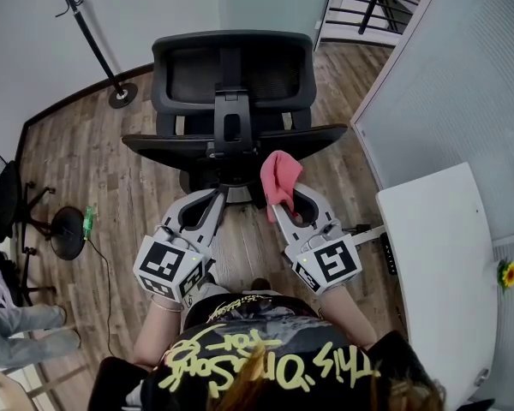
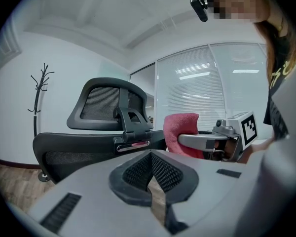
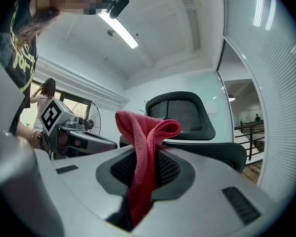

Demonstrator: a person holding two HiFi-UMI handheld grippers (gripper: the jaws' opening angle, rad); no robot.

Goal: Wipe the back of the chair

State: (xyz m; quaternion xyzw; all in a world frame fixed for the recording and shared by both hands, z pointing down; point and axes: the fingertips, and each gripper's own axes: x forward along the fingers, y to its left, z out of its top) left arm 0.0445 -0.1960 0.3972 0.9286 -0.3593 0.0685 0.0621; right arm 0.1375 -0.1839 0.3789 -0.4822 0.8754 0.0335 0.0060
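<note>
1. There is one floor (image 1: 137, 187). It is made of long brown wood boards.
2. There is one chair (image 1: 265, 139). It is black, with a wide curved back and a headrest (image 1: 231, 67) made of net with tiny holes. The chair stands on the wood boards right in front of the person.
3. There is one table (image 1: 437, 255). It is white, smooth and flat with a round corner, and it stands to the right of the chair.
4. There is one coat stand (image 1: 94, 41). It is a thin black pole on a round foot, far off to the left by the wall.
5. There are two tongs, both grey and smooth with black bumpy pads inside.
   - The left tongs (image 1: 216, 193) (image 2: 150, 164) are squeezed almost all the way together. Only a thin slit shows between the pads, and nothing is in it. The tips are close to the middle of the chair's back.
   - The right tongs (image 1: 284, 204) (image 3: 148, 162) are pinched tight on the cloth.
6. There is one cloth (image 1: 278, 176) (image 3: 145, 132) (image 2: 180, 130). It is pinkish red, soft and fuzzy. It is folded over and sticks up out of the tips, right by the top edge of the chair's back. I cannot tell if it touches the chair.
7. There is one flower (image 1: 508, 272). It is little and yellow, and it is past the table's right edge.
</note>
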